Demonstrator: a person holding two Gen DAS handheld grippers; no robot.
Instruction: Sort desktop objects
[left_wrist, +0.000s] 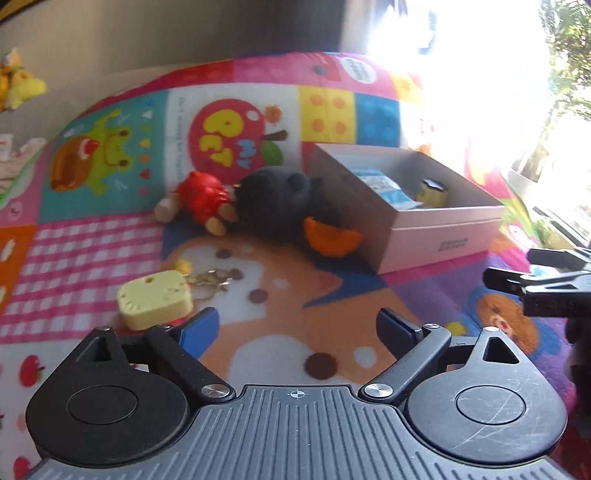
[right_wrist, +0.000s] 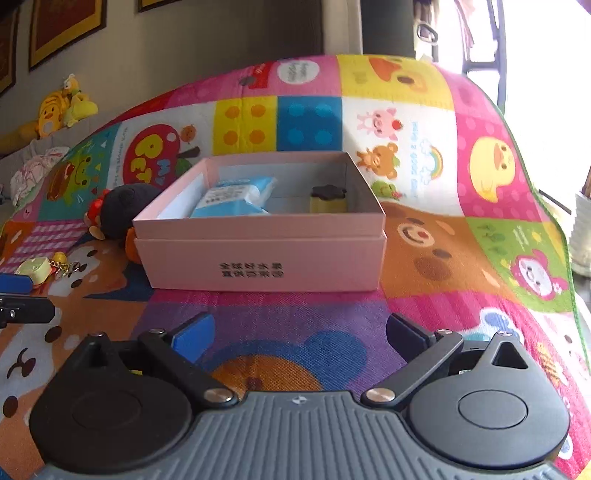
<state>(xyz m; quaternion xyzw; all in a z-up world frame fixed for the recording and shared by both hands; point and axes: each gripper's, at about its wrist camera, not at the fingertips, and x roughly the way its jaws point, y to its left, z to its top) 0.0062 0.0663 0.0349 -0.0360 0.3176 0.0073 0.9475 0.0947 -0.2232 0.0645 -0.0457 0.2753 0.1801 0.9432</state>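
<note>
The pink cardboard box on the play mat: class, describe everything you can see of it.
The pink cardboard box is rectangular, open-topped and looks matte; its tray seems nested in a slightly wider base, whose front carries dark printed characters. It sits flat on the colourful cartoon play mat. Inside lie a blue-and-white packet and a small yellow item with a dark top. An orange-footed black plush toy lies against its left side.

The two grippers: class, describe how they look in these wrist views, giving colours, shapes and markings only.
The left gripper and the right gripper match: a grey ribbed body with a small crosshair mark, two round black housings, black link arms with silver pivot screws, and blue pads on the fingers. No cables or sleeves show.
</note>
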